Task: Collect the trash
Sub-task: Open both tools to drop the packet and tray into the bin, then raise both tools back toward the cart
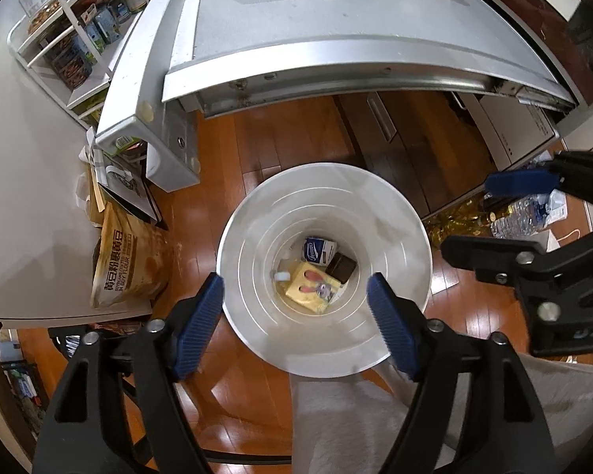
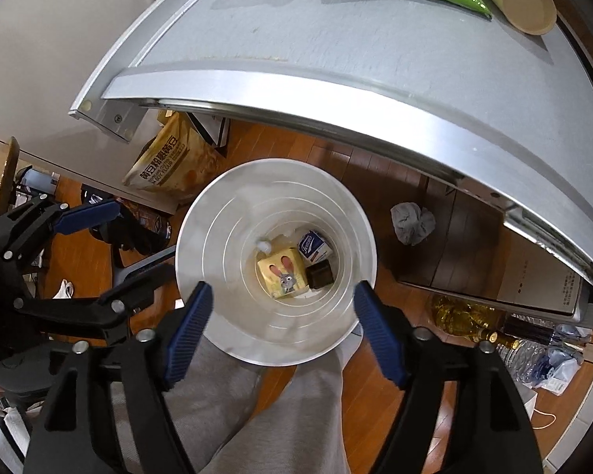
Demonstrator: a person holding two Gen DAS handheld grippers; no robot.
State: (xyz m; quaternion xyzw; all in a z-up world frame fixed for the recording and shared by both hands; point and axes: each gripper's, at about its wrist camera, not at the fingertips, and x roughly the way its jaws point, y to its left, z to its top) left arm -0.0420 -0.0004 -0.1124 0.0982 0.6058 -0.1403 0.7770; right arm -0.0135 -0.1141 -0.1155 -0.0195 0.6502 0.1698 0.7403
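Both over white bin (image 1: 395, 213): left gripper (image 1: 296, 296) wide, empty; right gripper (image 2: 280, 308) wide, empty. Yellow box (image 1: 310, 286) at 12 o'clock inside.

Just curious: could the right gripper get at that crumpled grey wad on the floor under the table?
Probably yes. The crumpled grey wad lies alone on bare floor beside the white bin, and the open right gripper holds nothing, though the silver table edge overhangs it.
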